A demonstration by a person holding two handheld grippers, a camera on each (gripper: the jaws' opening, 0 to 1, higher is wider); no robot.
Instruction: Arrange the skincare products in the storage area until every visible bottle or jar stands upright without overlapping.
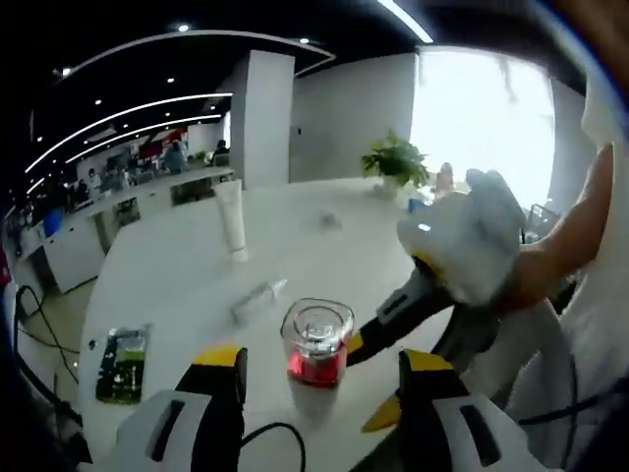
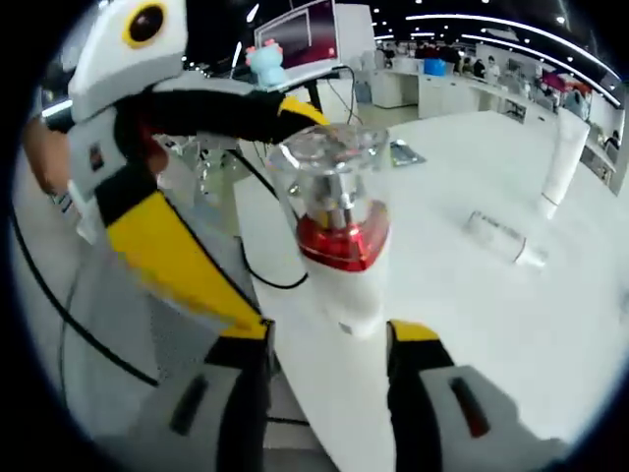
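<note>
Jaws of the right gripper [image 2: 327, 344] spread a bit, one on each side of the pump bottle [image 2: 339, 231], low on its white body. Looks like a pinch, pads close against both sides. Bottle upright between them, near the edge of the white table [image 2: 472, 315]. Clear cap on top, silver pump under it, red ring below, white body at the bottom.

Left gripper [image 1: 319, 388] spread wide, holding nothing. Same pump bottle [image 1: 317, 344] just ahead of its yellow tips, between them but apart from both. Clear cap on top and red part below it, seen from this side too. Right gripper [image 1: 393, 315] coming in from the right side, black and yellow, reaching to the bottle, with a gloved hand [image 1: 472, 246] on its handle.

Farther ahead of the left gripper, small clear bottle [image 1: 257, 298] lying flat on the table [image 1: 177, 285]. Beyond that, tall white tube [image 1: 231, 218] standing up on its cap. Off to the left, flat green and black thing [image 1: 123, 364] lying near the table edge. Far back, green plant [image 1: 395, 159] by the bright window.

From the right gripper, lying bottle [image 2: 503, 239] off to the right, well apart, and white tube [image 2: 562, 162] standing past it. Left gripper [image 2: 167, 167] close on the left, white, black and yellow.
</note>
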